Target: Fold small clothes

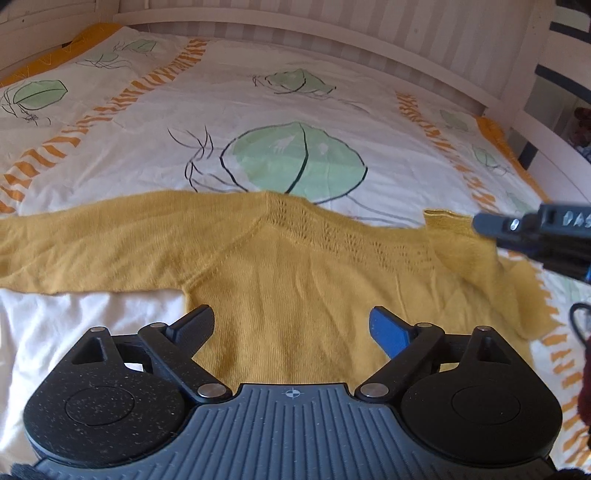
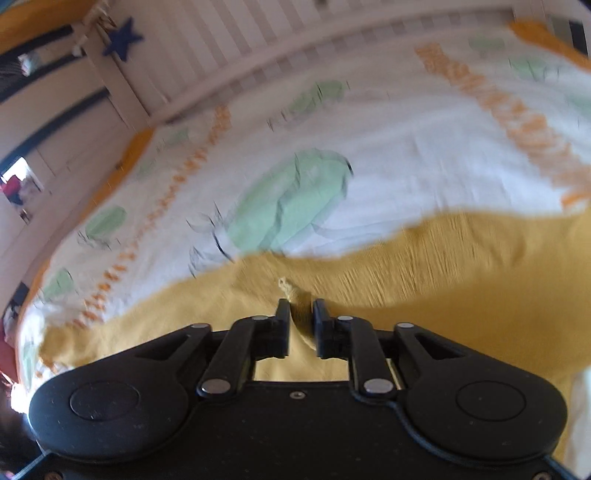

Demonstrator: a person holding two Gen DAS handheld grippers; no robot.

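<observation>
A small mustard-yellow knit sweater (image 1: 295,280) lies flat on the bed, one sleeve stretched out to the left. My left gripper (image 1: 291,328) is open and empty, hovering over the sweater's body. My right gripper (image 2: 300,317) is shut on a fold of the sweater's right sleeve (image 2: 303,314) and holds it lifted above the body. In the left wrist view the right gripper (image 1: 480,223) shows at the right edge, with the sleeve (image 1: 461,243) pulled up and over. The right wrist view is blurred by motion.
The bed cover (image 1: 258,103) is white with green leaf shapes and orange stripes. A white slatted bed rail (image 1: 332,33) runs along the far side. A white cloth (image 1: 74,317) lies under the sweater at the lower left.
</observation>
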